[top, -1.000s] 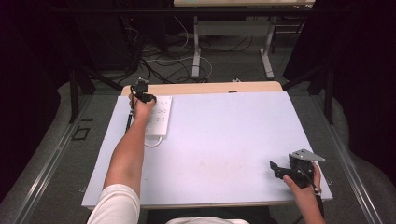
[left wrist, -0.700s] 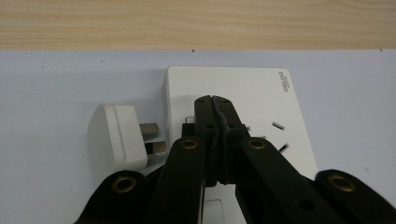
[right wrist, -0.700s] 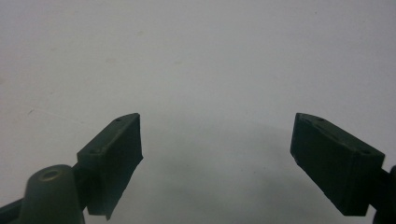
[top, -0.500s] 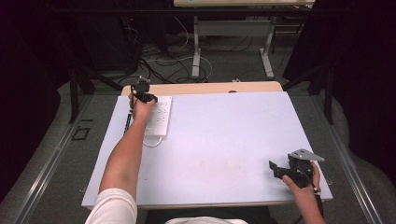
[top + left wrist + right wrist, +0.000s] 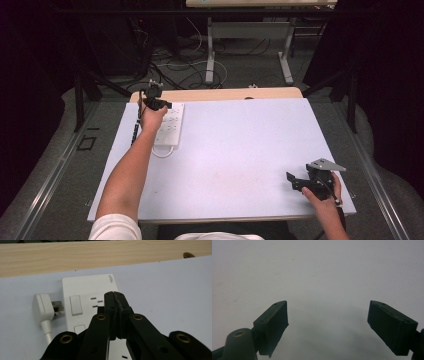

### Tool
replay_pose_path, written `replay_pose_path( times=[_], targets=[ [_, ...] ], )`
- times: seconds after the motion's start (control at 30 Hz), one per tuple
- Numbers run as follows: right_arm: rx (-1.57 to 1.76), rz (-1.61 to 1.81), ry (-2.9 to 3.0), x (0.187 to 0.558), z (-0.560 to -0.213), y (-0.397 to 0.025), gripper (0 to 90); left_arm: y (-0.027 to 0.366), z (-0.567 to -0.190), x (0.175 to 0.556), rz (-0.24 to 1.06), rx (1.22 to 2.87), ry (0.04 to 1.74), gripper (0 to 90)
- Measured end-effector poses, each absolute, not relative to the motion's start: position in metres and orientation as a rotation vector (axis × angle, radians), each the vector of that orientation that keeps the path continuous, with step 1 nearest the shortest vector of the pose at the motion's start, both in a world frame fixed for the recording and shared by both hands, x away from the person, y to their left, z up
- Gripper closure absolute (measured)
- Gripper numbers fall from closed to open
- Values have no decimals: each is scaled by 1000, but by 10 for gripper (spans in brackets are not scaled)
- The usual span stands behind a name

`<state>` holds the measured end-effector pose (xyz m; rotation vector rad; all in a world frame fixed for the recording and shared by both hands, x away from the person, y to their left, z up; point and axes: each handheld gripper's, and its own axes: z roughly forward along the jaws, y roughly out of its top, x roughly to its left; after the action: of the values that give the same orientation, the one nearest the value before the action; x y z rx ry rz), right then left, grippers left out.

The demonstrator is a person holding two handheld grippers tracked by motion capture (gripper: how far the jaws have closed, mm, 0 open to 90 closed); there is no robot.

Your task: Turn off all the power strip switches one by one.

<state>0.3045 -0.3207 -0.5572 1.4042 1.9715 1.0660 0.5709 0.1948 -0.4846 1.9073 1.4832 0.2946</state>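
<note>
While the person's left arm is stretching across the white table (image 5: pixel 240 150) toward its far left corner, the left gripper (image 5: pixel 159 103) is hovering over the far end of a white power strip (image 5: pixel 169 125). From the left gripper view, its jaws are pressing tip to tip, clenched with nothing between them, and the left gripper (image 5: pixel 115 295) is hanging just above the strip's face, beside a set of socket slots (image 5: pixel 96 302). I cannot tell whether the tips are touching the strip. A rocker switch (image 5: pixel 75 305) is sitting just left of those slots. A white plug (image 5: pixel 43 307) is lying flat on the table just beside the strip's left edge, its prongs pointing at the strip and not seated in any socket; its cord (image 5: pixel 46 327) is running back toward the camera. The power strip (image 5: pixel 85 292) is lying lengthwise along the table's left side, near the bare wooden strip (image 5: pixel 75 255) at the far edge.

Moving right, the middle of the table is lying bare.

At the near right corner, the person's right hand is holding the right gripper (image 5: pixel 299 182) low over the table. In the right gripper view its jaws are standing wide apart, released, with the right gripper (image 5: pixel 328 316) framing plain white surface.
</note>
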Motion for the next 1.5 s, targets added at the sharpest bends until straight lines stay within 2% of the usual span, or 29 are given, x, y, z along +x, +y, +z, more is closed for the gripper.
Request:
replay_pose_path(
  times=[0.27, 0.43, 0.53, 0.8, 0.97, 1.1, 1.17, 1.3, 1.5],
  targets=[
    [1388, 1080, 1986, 307, -558, -320, 161, 194, -473, 546, 281, 1925, 1403, 900],
    [1389, 1085, 1988, 306, -557, -319, 161, 194, -465, 531, 280, 1950, 1356, 819],
    [1395, 1093, 1985, 306, -556, -318, 161, 194, -461, 520, 302, 1942, 1325, 751],
    [1384, 1103, 1982, 305, -555, -319, 161, 195, -461, 490, 314, 1935, 1264, 459],
    [1386, 1103, 1990, 305, -556, -318, 161, 198, -461, 473, 378, 1951, 1160, 407],
    [1380, 1109, 1991, 306, -556, -316, 161, 203, -462, 458, 371, 1918, 1151, 381],
    [1378, 1109, 1989, 306, -555, -317, 161, 205, -462, 449, 355, 1899, 1163, 326],
    [1381, 1107, 1981, 306, -555, -316, 161, 213, -462, 431, 345, 1889, 1152, 305],
    [1379, 1104, 1984, 306, -555, -317, 161, 220, -470, 406, 363, 1856, 1161, 168]
  ],
)
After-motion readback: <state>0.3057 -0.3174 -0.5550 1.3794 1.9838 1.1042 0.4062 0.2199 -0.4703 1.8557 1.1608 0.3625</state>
